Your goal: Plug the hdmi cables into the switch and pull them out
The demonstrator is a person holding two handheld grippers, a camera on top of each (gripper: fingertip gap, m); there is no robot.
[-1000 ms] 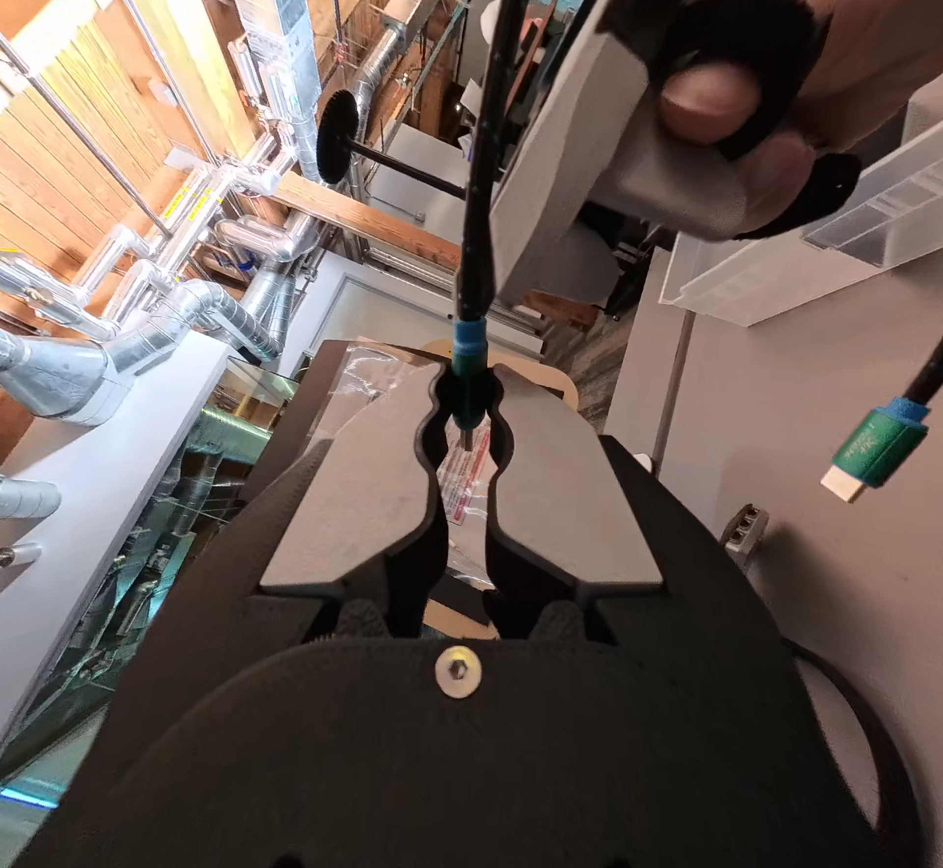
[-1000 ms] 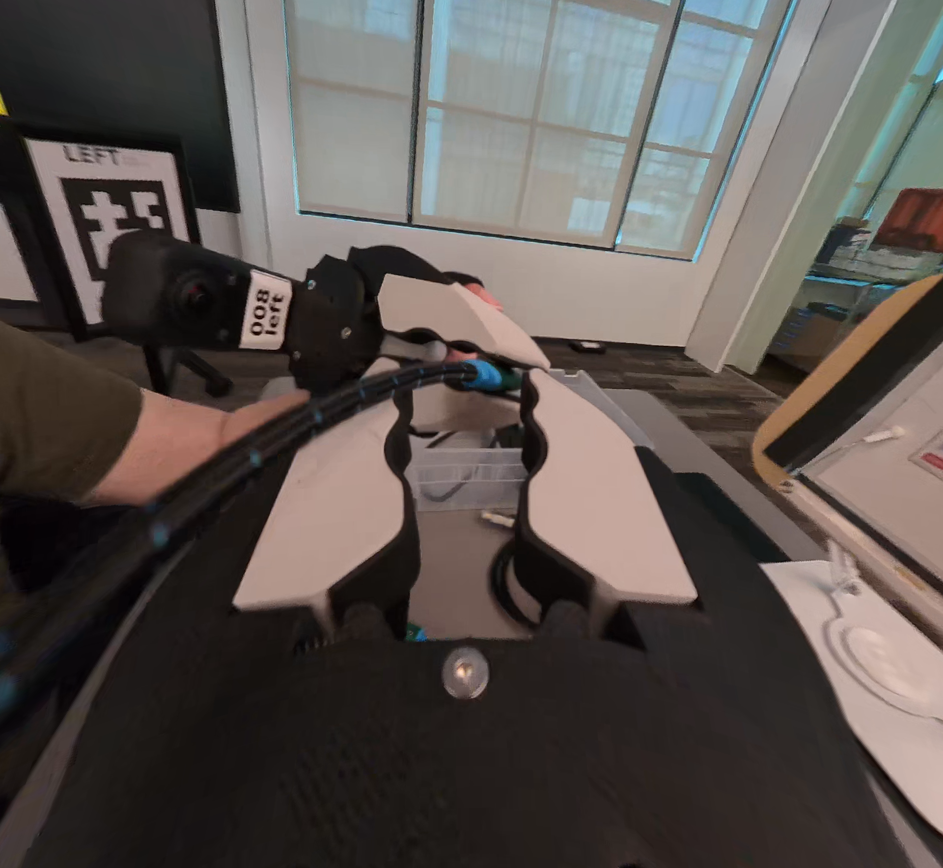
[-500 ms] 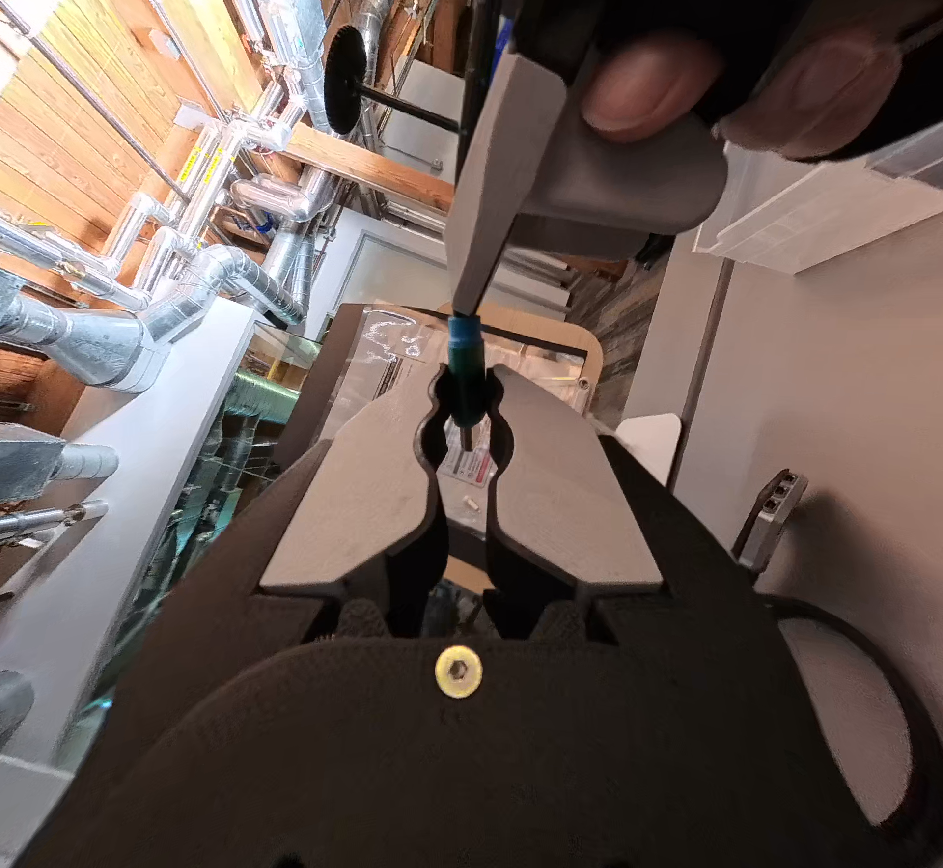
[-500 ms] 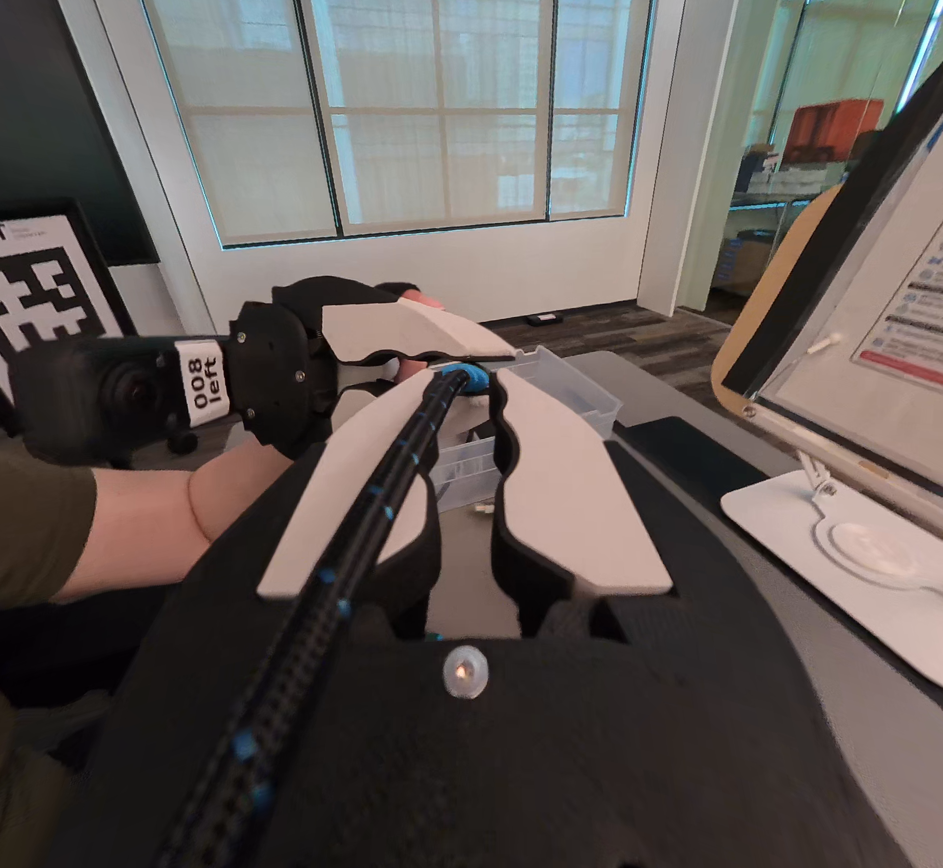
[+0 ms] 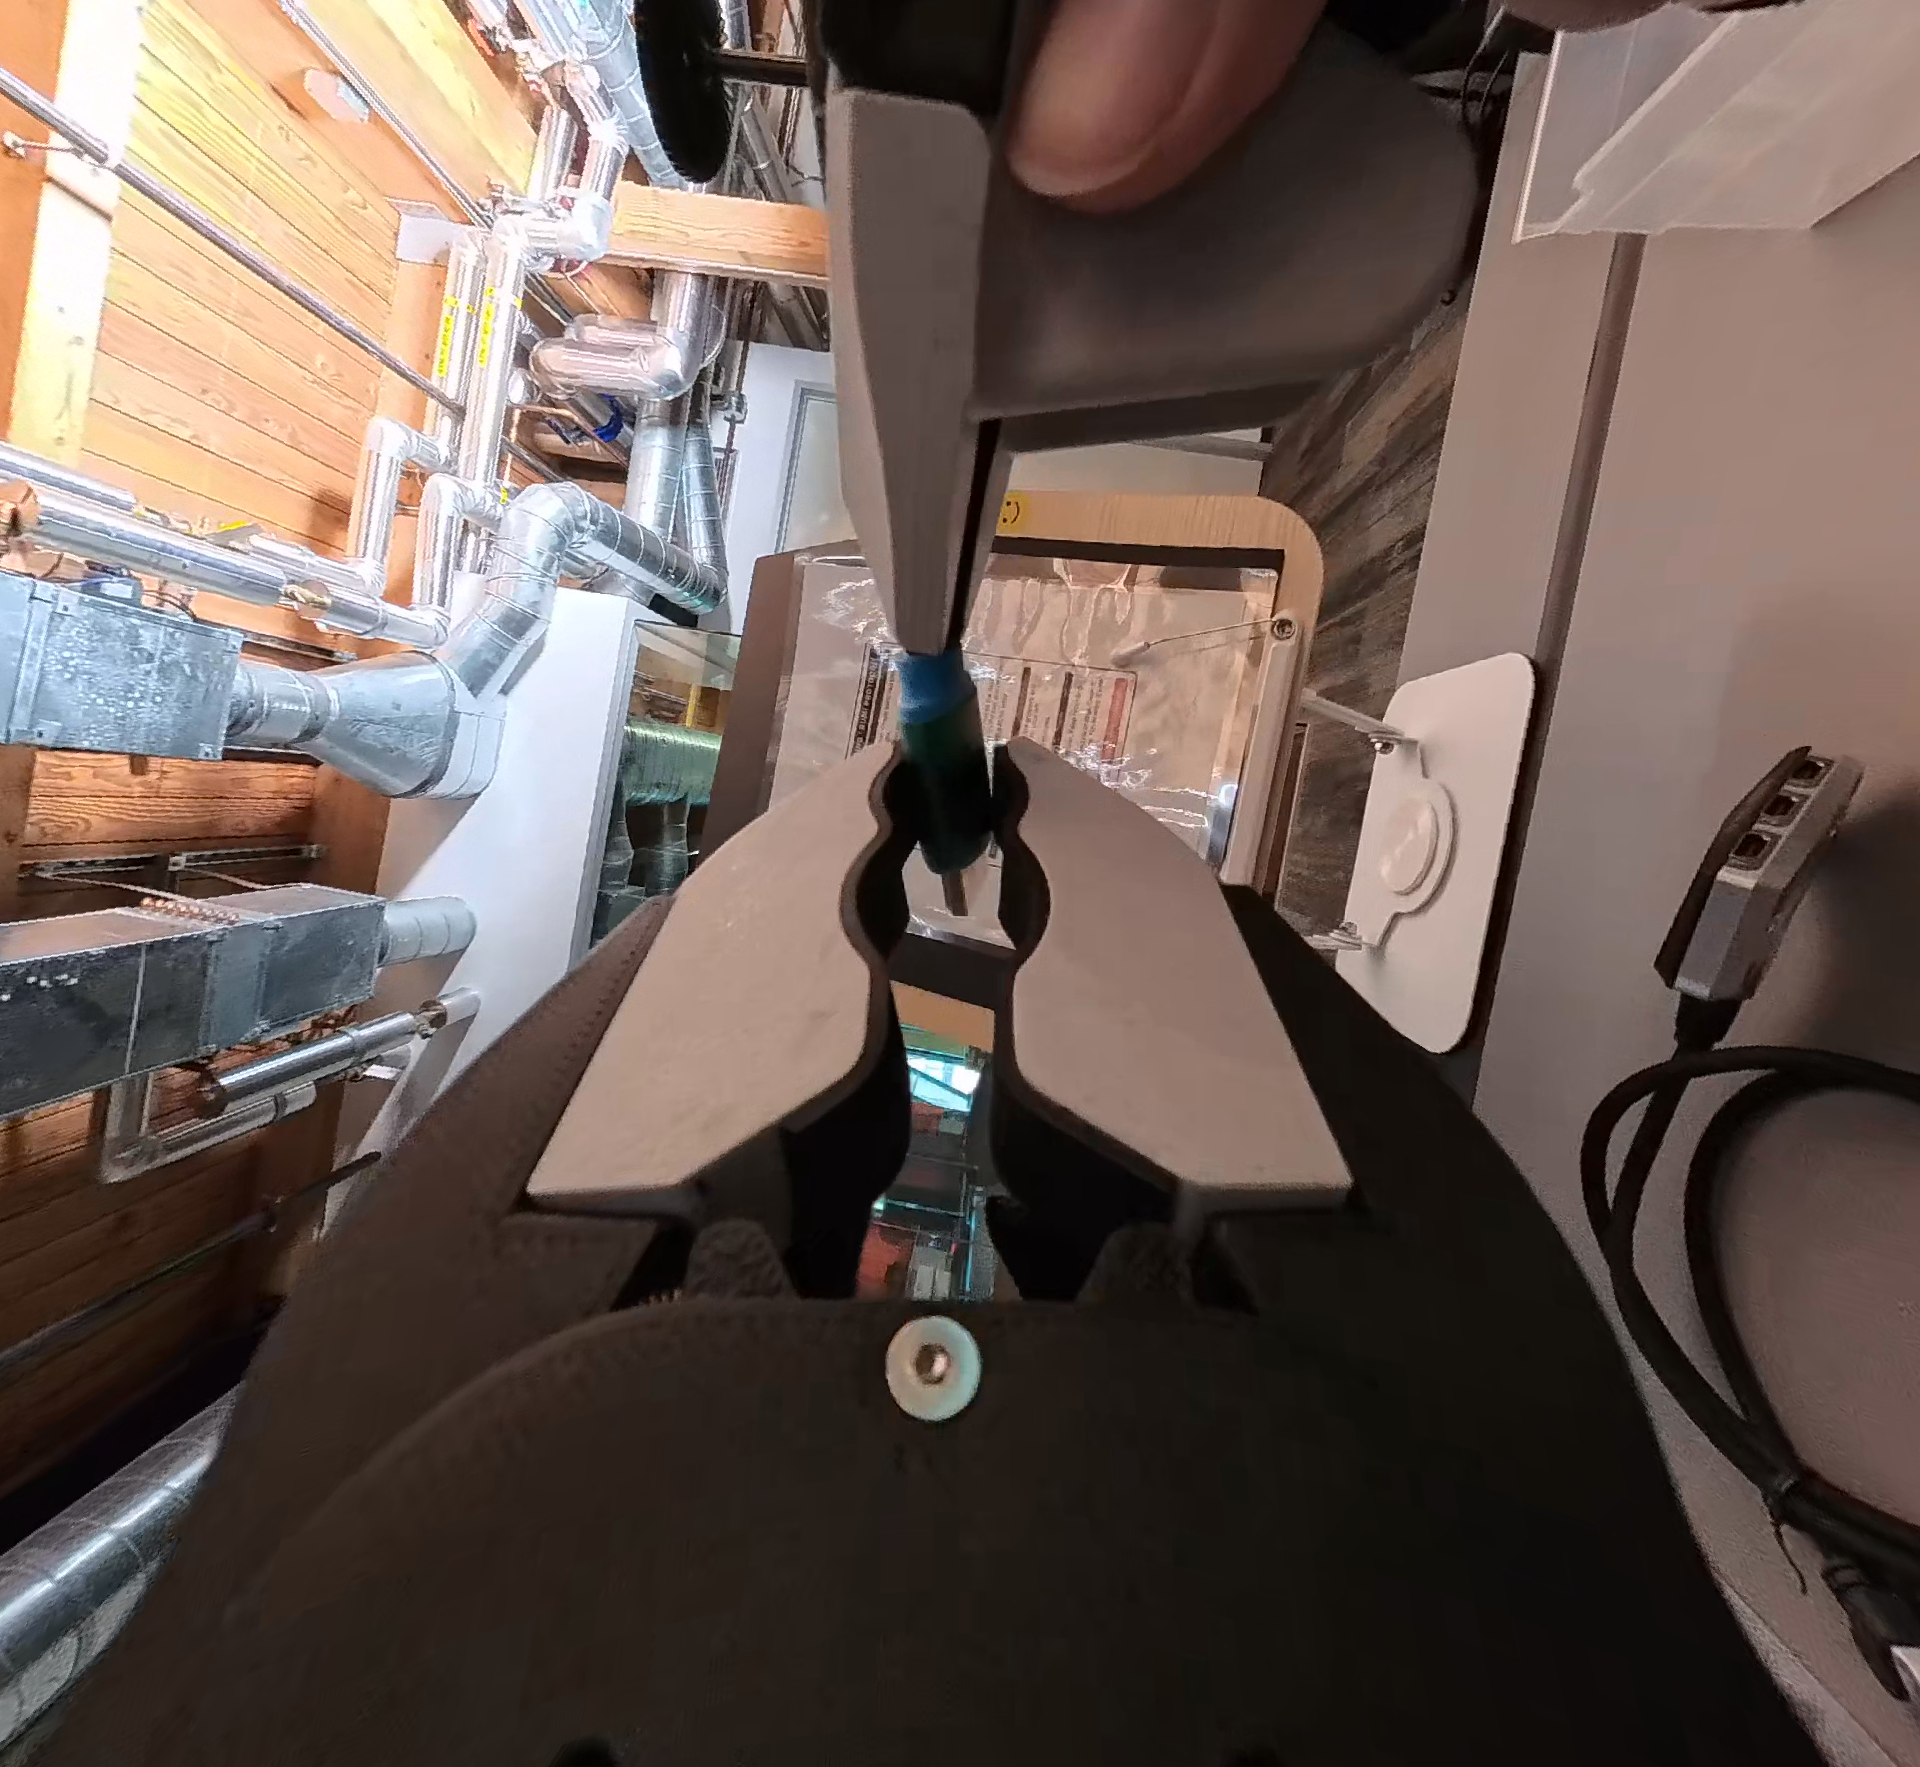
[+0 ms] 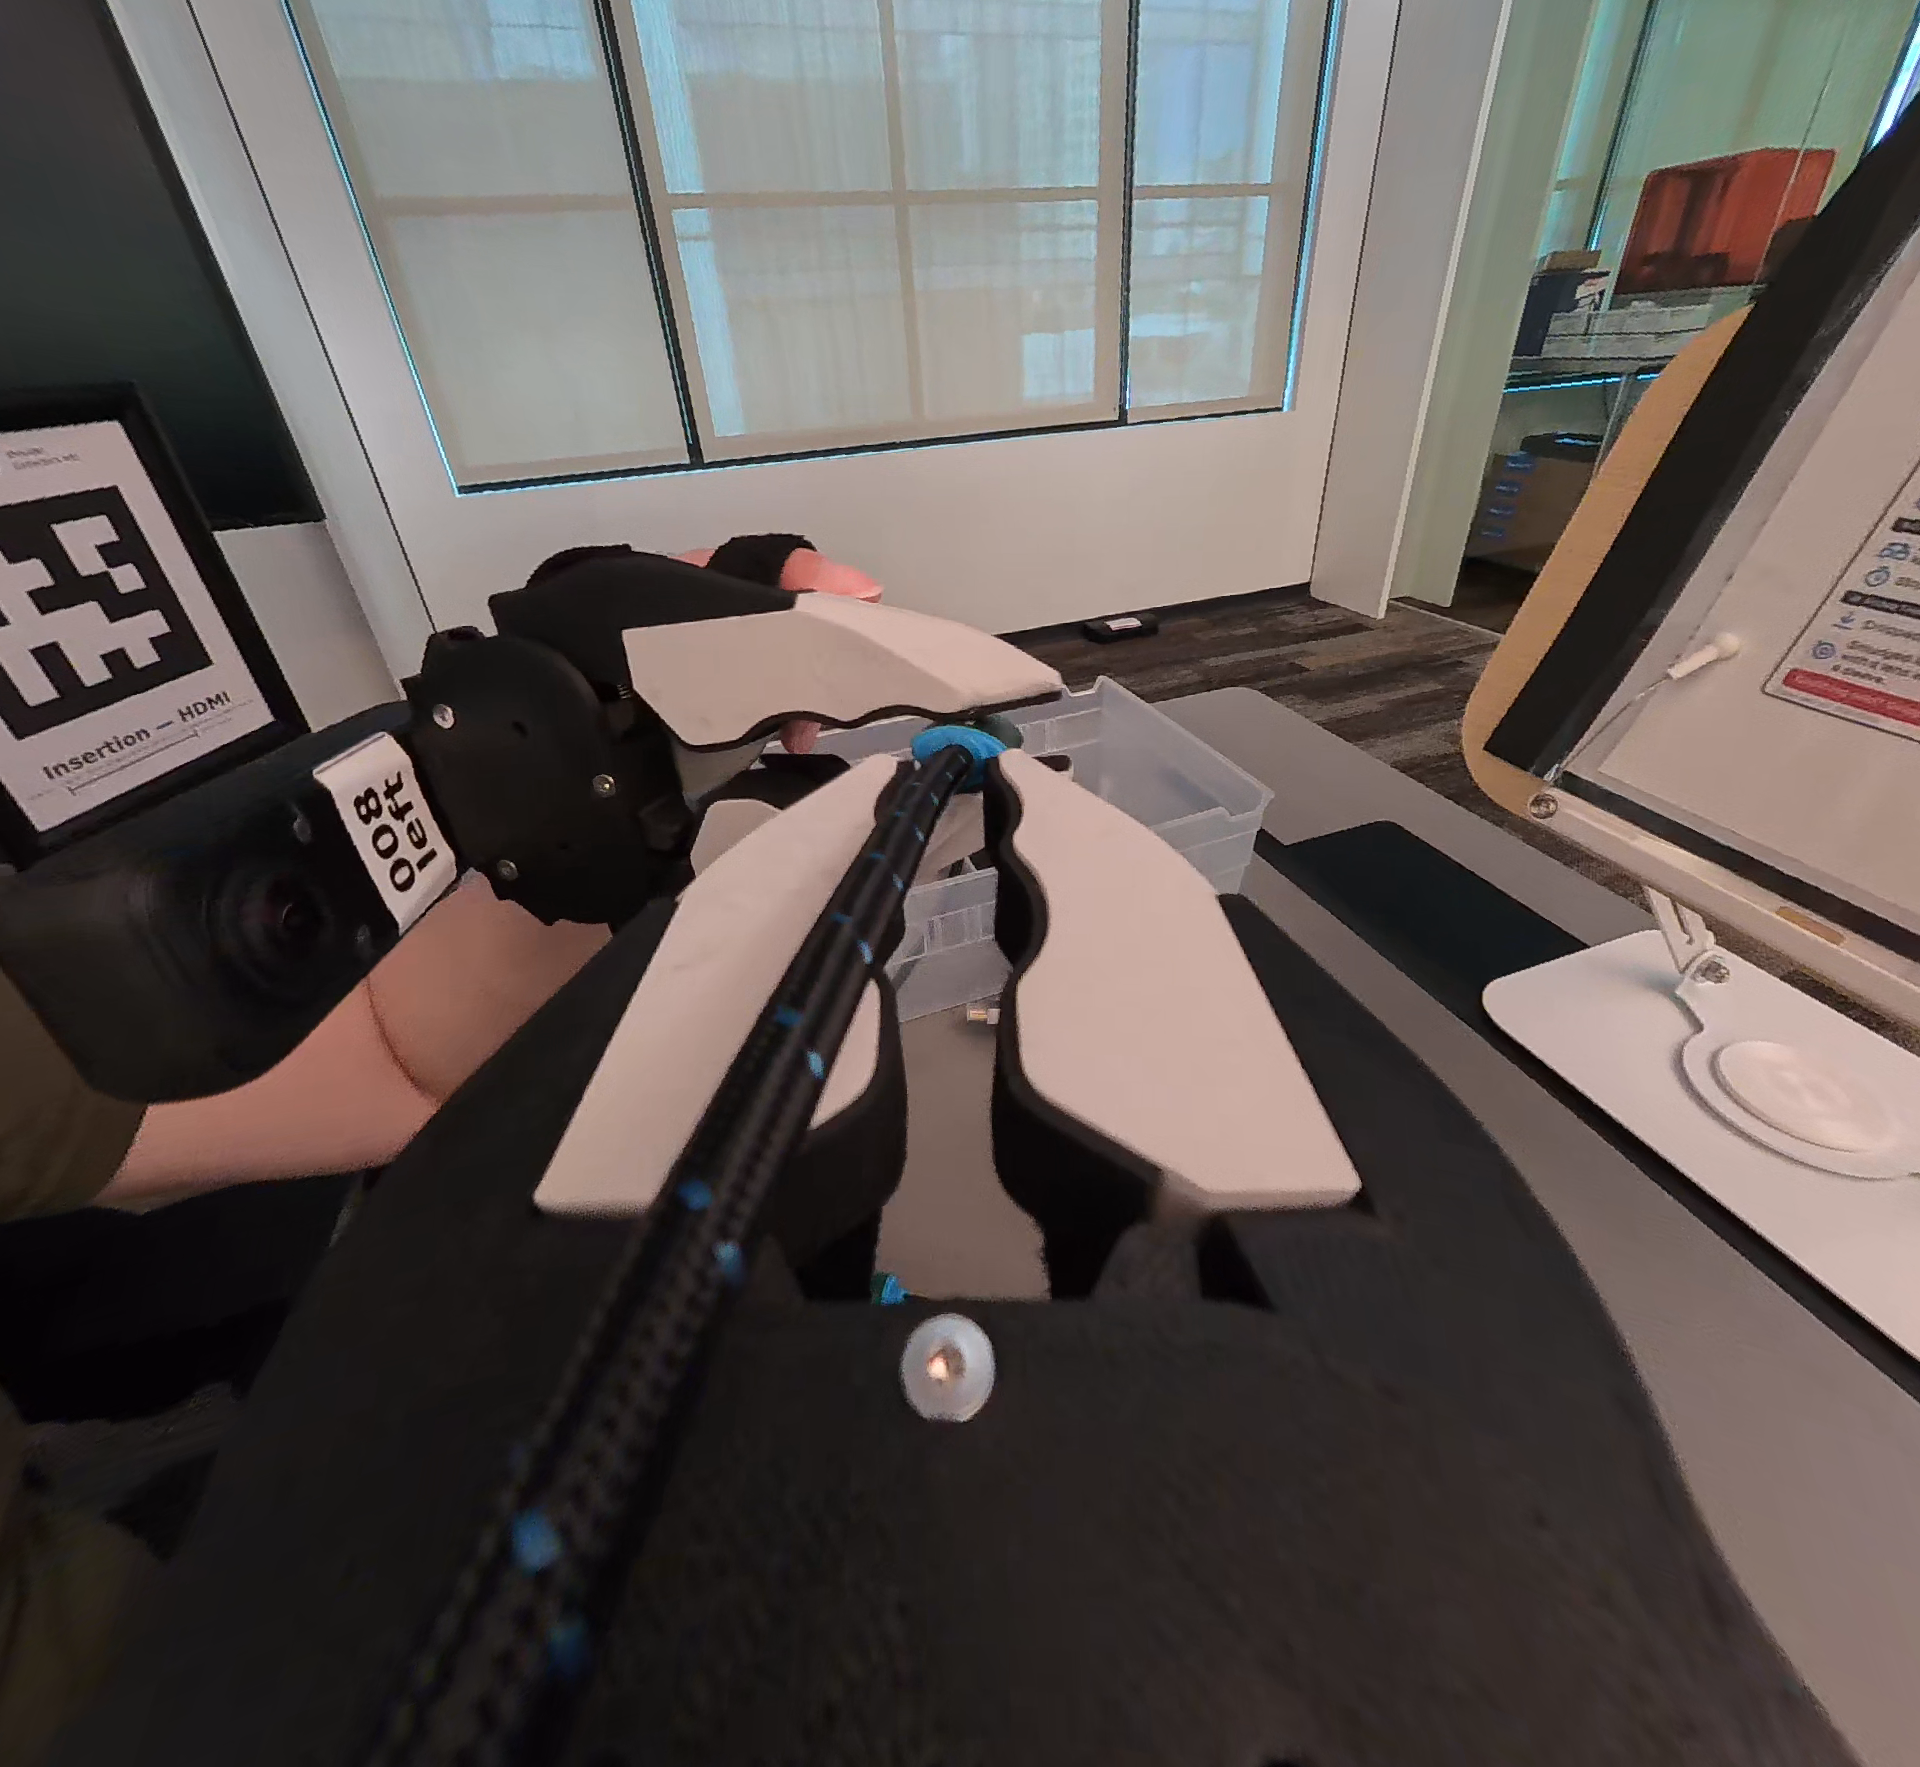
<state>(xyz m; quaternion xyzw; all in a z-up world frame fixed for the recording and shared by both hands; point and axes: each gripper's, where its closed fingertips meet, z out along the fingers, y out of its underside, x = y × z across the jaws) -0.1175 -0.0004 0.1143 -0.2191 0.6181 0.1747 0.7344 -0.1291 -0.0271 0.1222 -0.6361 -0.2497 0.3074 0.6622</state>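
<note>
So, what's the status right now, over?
Left gripper shut on green HDMI plug. Right gripper shut on its cable. Switch apart, plug not in. Nothing blocking.

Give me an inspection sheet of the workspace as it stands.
Surface: grey table.
Job's things: switch lies on the table, its visible ports empty; HDMI plug held off the table.
Clutter: clear bin; white stand base.
Grippers: left gripper jaws shut on the HDMI plug; right gripper jaws appear shut on the HDMI cable behind its blue collar.
Cables: black lead runs from the switch.
Surroundings: window; ceiling ducts.
</note>
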